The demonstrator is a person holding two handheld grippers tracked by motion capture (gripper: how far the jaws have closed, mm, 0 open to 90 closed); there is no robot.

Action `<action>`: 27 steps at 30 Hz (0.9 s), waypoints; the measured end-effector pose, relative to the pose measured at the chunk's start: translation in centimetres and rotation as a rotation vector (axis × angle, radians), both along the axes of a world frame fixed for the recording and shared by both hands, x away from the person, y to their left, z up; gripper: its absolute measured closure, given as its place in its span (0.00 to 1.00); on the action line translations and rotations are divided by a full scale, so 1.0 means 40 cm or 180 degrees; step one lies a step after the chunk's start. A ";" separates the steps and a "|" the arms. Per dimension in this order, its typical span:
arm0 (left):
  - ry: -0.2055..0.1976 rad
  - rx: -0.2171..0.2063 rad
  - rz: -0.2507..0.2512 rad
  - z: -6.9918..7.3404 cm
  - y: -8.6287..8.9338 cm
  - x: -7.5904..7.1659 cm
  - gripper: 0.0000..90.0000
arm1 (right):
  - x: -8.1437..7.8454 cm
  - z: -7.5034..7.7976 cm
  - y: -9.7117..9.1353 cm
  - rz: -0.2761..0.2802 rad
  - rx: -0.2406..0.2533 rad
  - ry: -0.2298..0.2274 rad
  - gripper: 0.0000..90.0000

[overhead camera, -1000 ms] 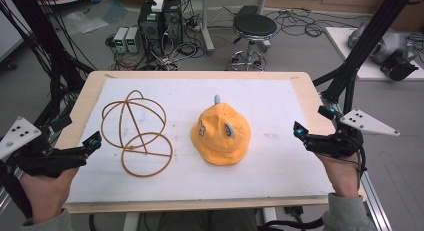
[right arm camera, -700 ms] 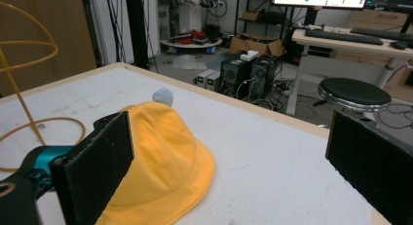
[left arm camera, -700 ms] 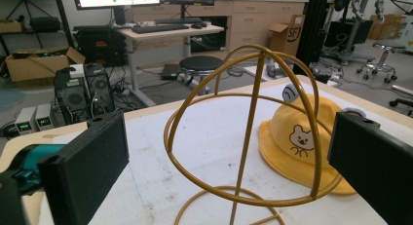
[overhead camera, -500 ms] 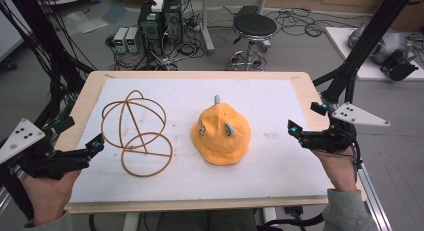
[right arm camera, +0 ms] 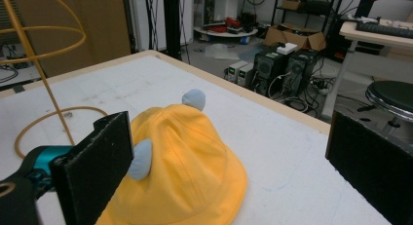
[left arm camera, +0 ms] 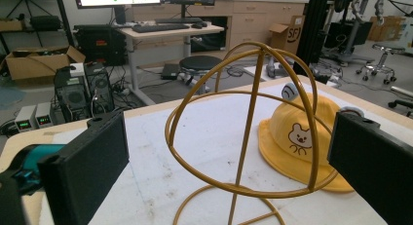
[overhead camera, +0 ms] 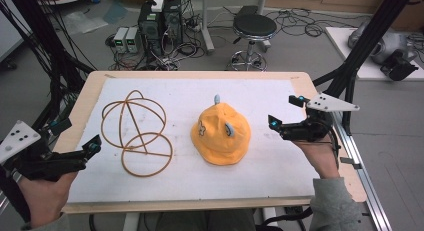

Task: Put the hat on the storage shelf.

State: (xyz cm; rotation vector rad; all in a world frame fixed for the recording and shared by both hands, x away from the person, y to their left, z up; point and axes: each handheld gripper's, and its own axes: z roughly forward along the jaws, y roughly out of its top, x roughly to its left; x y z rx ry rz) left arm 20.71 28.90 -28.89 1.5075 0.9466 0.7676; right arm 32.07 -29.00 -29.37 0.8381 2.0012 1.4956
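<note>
On the white table [overhead camera: 280, 171] we hold both grippers, left [overhead camera: 87, 150] and right [overhead camera: 280, 116], spread wide and empty, flanking a wire stand [overhead camera: 136, 133] and a yellow hat [overhead camera: 220, 136].

From here I see, past the table [overhead camera: 80, 108], a black stool [overhead camera: 254, 27] at 12 o'clock, two PC towers [overhead camera: 161, 18] at 11 with two small grey boxes [overhead camera: 127, 39] just beside them at 10, and cables [overhead camera: 300, 22] strewn toward 1.
</note>
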 end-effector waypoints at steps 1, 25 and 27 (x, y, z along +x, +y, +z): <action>0.0003 -0.0008 0.0012 -0.001 0.001 -0.001 0.02 | 0.005 -0.002 0.002 -0.0019 0.0002 0.0001 0.03; 0.0075 -0.0030 -0.0025 -0.017 0.001 -0.028 0.02 | 0.096 -0.030 0.092 0.0512 -0.0061 0.0019 0.03; 0.0065 -0.0036 -0.0017 -0.016 0.001 -0.032 0.02 | 0.099 -0.031 0.096 0.0551 -0.0070 0.0025 0.03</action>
